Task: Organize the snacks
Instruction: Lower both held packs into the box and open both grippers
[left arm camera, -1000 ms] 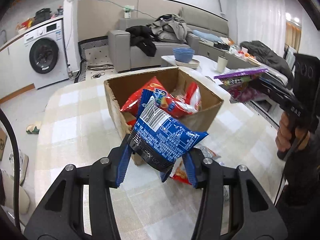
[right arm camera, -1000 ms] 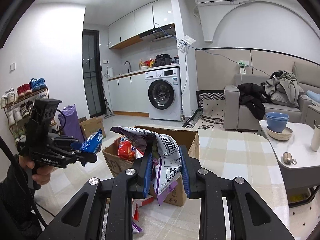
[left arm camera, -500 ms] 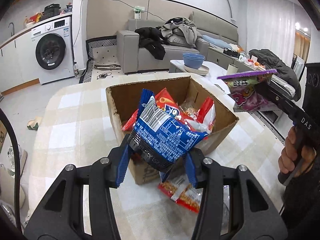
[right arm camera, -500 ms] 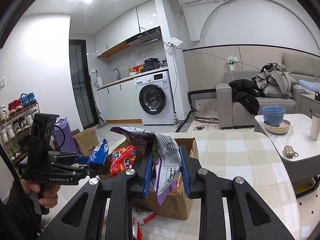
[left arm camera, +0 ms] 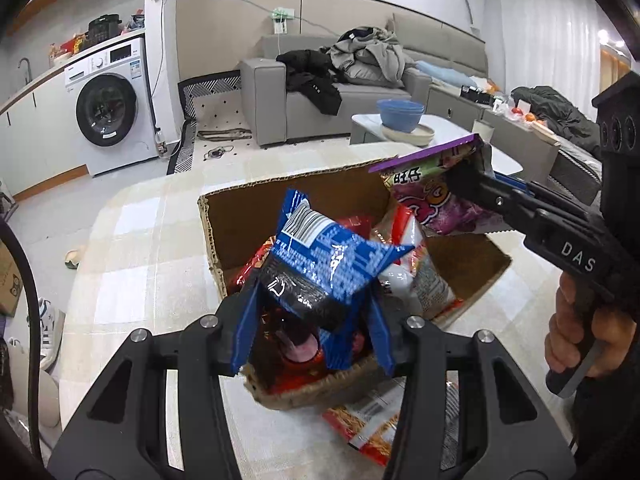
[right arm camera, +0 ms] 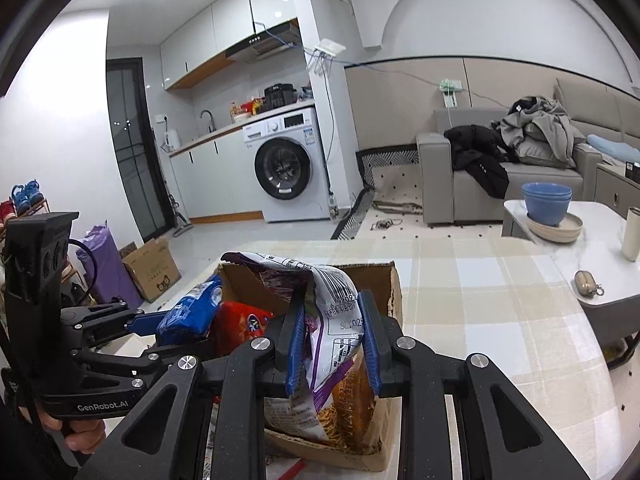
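An open cardboard box (left arm camera: 256,208) (right arm camera: 394,280) stands on the checked tablecloth with several red and white snack bags inside. My left gripper (left arm camera: 312,324) is shut on a blue snack bag (left arm camera: 332,264) and holds it over the near part of the box. In the right wrist view that bag (right arm camera: 192,312) shows at the box's left rim. My right gripper (right arm camera: 330,344) is shut on a purple and white snack bag (right arm camera: 332,312). The left wrist view shows this purple bag (left arm camera: 436,200) hanging over the box's far right corner.
An orange snack bag (left arm camera: 372,420) lies on the table just in front of the box. A side table (right arm camera: 592,256) to the right carries blue bowls (right arm camera: 546,200) and a cup. A sofa and a washing machine stand beyond. A hand (left arm camera: 576,344) grips the right tool.
Both grippers have moved in over the box with their bags. The blue bag now hangs above the box's near part, and the purple bag has come over its far right corner.
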Available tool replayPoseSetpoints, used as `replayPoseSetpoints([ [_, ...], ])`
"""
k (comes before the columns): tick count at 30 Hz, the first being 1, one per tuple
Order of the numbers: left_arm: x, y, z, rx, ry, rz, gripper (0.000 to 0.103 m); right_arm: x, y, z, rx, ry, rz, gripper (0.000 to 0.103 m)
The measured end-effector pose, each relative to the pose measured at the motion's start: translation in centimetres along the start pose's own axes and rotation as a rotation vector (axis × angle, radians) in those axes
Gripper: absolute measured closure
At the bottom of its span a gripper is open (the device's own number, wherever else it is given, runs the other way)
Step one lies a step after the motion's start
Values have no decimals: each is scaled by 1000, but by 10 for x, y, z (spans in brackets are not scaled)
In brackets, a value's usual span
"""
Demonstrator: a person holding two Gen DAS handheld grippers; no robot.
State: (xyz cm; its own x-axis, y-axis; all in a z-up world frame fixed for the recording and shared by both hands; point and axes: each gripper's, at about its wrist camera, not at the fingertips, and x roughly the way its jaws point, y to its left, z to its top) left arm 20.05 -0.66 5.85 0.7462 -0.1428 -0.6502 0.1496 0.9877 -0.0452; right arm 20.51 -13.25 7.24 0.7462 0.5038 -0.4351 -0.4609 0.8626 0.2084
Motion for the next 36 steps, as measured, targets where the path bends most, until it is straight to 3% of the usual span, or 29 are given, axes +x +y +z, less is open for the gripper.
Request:
replayPoseSetpoints([
  [15,32,-3,12,4,31,11,58,35,8,-7,-35,82,-27,77],
  [25,56,-10,24,42,37,61,55,55,8,-1,-70,123,-58,76],
  [27,58,-12,24,43,37,56,52,56,5,-2,-65,137,-53,72],
  [29,59,-12,25,33,37,33,49,52,4,-3,-71,134,-23,54],
  [33,57,-14,23,33,31,38,48,31,3,-3,-106,68,3,28],
  [34,53,-13,22,30,26,32,44,25,3,-2,-117,57,0,17],
  [35,50,-13,21,25,23,14,29,18,2,-2,-128,36,-9,11],
  [36,44,-13,20,18,10,-15,21,13,1,-2,-131,23,-13,10],
])
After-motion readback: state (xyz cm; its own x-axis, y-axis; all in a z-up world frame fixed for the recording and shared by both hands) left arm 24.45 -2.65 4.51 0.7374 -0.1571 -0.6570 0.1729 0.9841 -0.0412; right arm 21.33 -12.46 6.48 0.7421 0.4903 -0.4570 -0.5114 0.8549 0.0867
